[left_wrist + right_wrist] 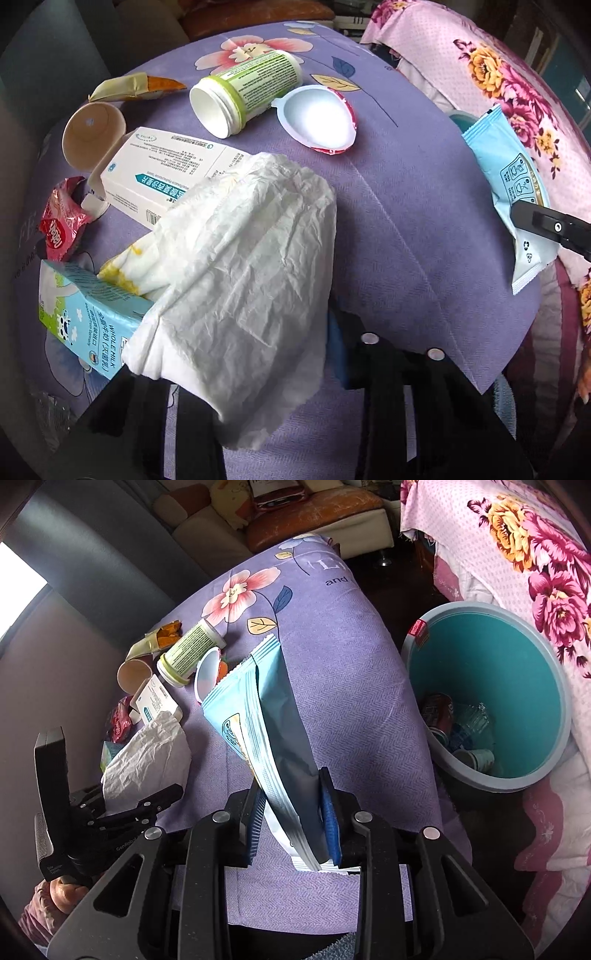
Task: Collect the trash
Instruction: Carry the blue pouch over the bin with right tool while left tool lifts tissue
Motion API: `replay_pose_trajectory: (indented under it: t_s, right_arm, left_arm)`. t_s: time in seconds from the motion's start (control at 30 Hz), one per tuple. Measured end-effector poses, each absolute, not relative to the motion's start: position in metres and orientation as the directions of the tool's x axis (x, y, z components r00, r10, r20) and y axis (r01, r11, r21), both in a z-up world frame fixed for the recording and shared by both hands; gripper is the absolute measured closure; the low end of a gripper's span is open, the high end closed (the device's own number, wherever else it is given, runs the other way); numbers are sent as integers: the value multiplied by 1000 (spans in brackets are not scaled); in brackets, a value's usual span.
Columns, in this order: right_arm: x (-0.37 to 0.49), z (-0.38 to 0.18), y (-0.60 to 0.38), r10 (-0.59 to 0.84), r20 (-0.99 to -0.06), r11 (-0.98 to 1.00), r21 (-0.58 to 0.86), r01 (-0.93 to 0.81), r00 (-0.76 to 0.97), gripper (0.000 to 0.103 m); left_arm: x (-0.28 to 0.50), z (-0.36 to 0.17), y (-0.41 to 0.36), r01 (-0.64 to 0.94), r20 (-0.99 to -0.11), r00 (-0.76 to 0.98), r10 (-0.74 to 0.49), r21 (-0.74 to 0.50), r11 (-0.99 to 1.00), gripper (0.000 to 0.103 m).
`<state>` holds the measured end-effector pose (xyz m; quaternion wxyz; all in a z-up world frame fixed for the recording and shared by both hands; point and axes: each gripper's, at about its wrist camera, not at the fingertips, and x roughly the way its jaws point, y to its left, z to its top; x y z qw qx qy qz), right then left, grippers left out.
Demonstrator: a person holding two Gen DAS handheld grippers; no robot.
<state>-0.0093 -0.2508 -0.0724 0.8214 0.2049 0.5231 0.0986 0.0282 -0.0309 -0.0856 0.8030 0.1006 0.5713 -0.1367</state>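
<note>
progress: partial | bin holds cans, cup | right gripper clamping blue pouch | left gripper pinching white tissue | left on worktop: bottle, medicine box, milk carton, wrappers

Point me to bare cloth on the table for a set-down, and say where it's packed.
Free: the purple cloth between the light blue pouch and the teal bin, up to the printed flower. Packed: far left, where bottle, paper cup, white box, tissue and wrappers sit close together.
</note>
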Motion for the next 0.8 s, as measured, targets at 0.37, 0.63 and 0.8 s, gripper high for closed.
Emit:
replay_pose_trajectory:
  t_s: [0.37, 0.63, 0.8]
  right_arm:
    - [-3, -70, -265, 365, -803, 889, 450, 78, 471, 76]
    - [-6, -59, -279, 346, -790, 889, 449, 92, 506, 76]
    - [-11, -55, -298, 318, -789, 888, 442, 127, 525, 76]
  left_arm:
    - [22, 5, -30, 393, -861, 414, -295, -124, 911, 94]
    - [32, 31, -55, 457, -823, 374, -427, -237, 857, 94]
    - [31, 15, -79, 492, -833, 309, -458, -272, 827, 94]
